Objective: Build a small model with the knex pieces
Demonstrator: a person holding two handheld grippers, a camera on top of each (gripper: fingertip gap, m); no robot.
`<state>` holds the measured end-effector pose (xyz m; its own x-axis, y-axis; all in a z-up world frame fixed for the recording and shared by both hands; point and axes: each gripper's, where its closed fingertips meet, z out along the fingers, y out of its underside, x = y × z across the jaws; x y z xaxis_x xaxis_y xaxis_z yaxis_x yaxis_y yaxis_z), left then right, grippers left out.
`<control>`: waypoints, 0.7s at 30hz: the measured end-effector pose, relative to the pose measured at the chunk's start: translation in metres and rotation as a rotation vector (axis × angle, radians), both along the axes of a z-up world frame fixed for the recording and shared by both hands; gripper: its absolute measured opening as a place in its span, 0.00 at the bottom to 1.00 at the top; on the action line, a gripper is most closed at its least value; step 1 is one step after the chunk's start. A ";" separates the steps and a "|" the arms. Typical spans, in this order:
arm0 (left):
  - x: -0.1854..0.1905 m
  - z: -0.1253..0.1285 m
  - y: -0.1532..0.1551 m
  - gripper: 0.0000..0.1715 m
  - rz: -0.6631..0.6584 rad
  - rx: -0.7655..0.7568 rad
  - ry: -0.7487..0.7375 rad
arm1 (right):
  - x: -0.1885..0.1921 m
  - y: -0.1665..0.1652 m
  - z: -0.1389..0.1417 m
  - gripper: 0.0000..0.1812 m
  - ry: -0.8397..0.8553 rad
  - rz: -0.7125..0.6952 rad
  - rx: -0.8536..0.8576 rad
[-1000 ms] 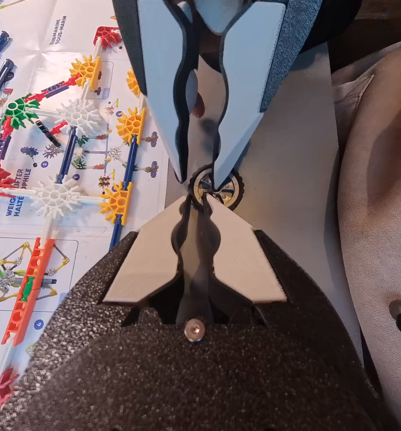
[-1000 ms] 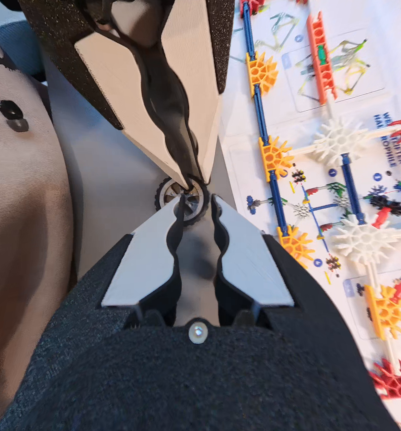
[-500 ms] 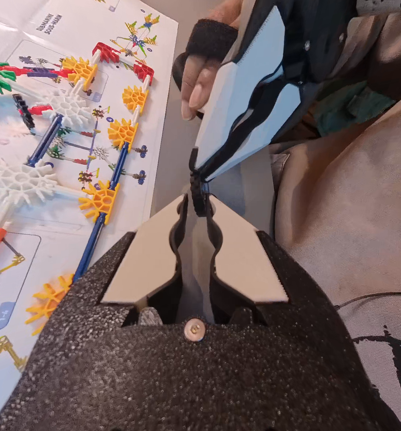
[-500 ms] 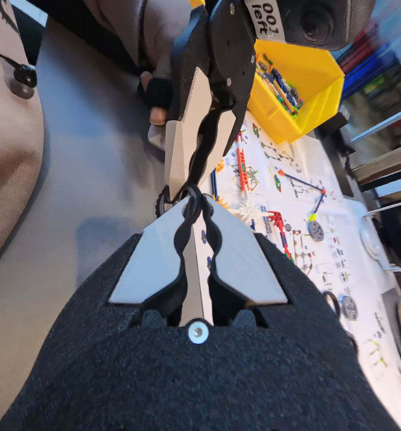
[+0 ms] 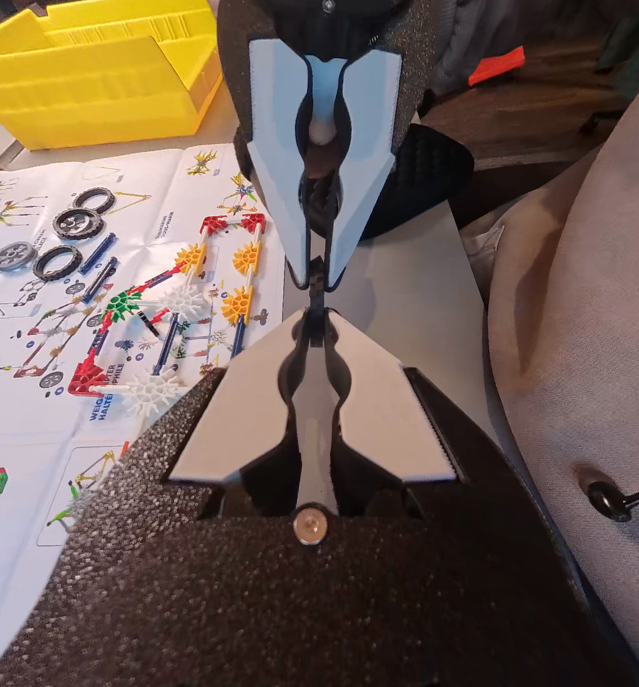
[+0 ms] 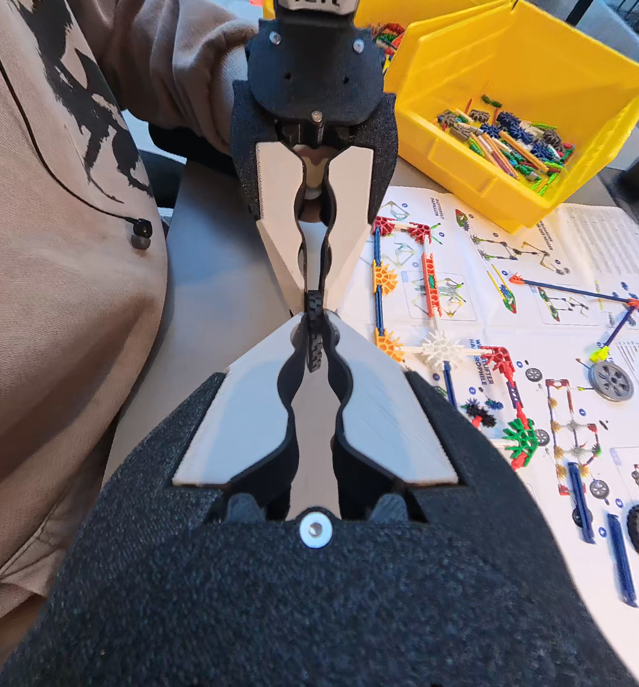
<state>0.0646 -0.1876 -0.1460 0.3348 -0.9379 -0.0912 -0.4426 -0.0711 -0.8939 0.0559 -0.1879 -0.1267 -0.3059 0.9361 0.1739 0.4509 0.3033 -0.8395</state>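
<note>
My left gripper (image 5: 315,323) and right gripper (image 6: 314,327) meet tip to tip above the grey table (image 5: 403,297), both clamped narrow on one black tyre (image 6: 314,342), held edge-on between them. At nine o'clock from my left tips lies the rod model (image 5: 184,301) on the sheet (image 5: 31,427); a yellow bin (image 6: 533,93) sits at two o'clock from my right tips.

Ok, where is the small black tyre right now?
The small black tyre is off the table, edge-on at centre of both wrist views, pinched between the left gripper and right gripper.
</note>
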 end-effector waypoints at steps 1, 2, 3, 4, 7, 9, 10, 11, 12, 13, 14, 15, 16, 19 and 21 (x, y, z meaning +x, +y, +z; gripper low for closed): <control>0.000 0.003 0.000 0.02 0.004 -0.030 -0.034 | -0.001 0.001 0.003 0.03 0.024 -0.009 -0.003; 0.000 0.006 0.000 0.02 0.005 -0.078 -0.078 | -0.002 0.002 0.007 0.03 0.050 -0.022 0.006; 0.000 0.009 -0.001 0.02 0.003 -0.141 -0.129 | -0.004 0.003 0.010 0.03 0.073 -0.039 0.023; 0.000 0.013 -0.001 0.02 0.001 -0.212 -0.191 | -0.005 0.005 0.014 0.03 0.104 -0.061 0.044; 0.001 0.028 -0.001 0.02 -0.016 -0.435 -0.398 | -0.008 0.009 0.028 0.04 0.186 -0.114 0.127; 0.001 0.039 0.000 0.02 -0.032 -0.551 -0.519 | -0.010 0.011 0.038 0.04 0.241 -0.150 0.197; 0.000 0.045 0.000 0.02 -0.042 -0.608 -0.580 | -0.011 0.012 0.042 0.04 0.269 -0.172 0.216; 0.000 0.050 0.001 0.02 -0.052 -0.665 -0.643 | -0.011 0.014 0.046 0.05 0.299 -0.193 0.257; -0.001 0.055 0.002 0.02 -0.061 -0.717 -0.701 | -0.012 0.015 0.049 0.04 0.324 -0.214 0.318; -0.002 0.059 0.003 0.02 -0.068 -0.759 -0.753 | -0.012 0.016 0.053 0.05 0.346 -0.242 0.363; -0.004 0.063 0.004 0.03 -0.071 -0.797 -0.797 | -0.013 0.018 0.055 0.05 0.370 -0.273 0.394; -0.005 0.065 0.005 0.03 -0.071 -0.824 -0.832 | -0.013 0.020 0.057 0.04 0.386 -0.298 0.425; -0.006 0.067 0.007 0.03 -0.066 -0.848 -0.865 | -0.013 0.022 0.058 0.04 0.399 -0.320 0.482; -0.008 0.069 0.010 0.03 -0.046 -0.875 -0.920 | -0.014 0.024 0.060 0.04 0.417 -0.357 0.523; -0.010 0.072 0.011 0.02 -0.038 -0.845 -0.924 | -0.015 0.027 0.062 0.05 0.438 -0.393 0.340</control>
<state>0.0548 -0.1767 -0.0741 -0.0758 -0.5986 0.7974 0.3107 -0.7741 -0.5516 0.0411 -0.1607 -0.0651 0.2112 0.8348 0.5084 0.2214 0.4657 -0.8568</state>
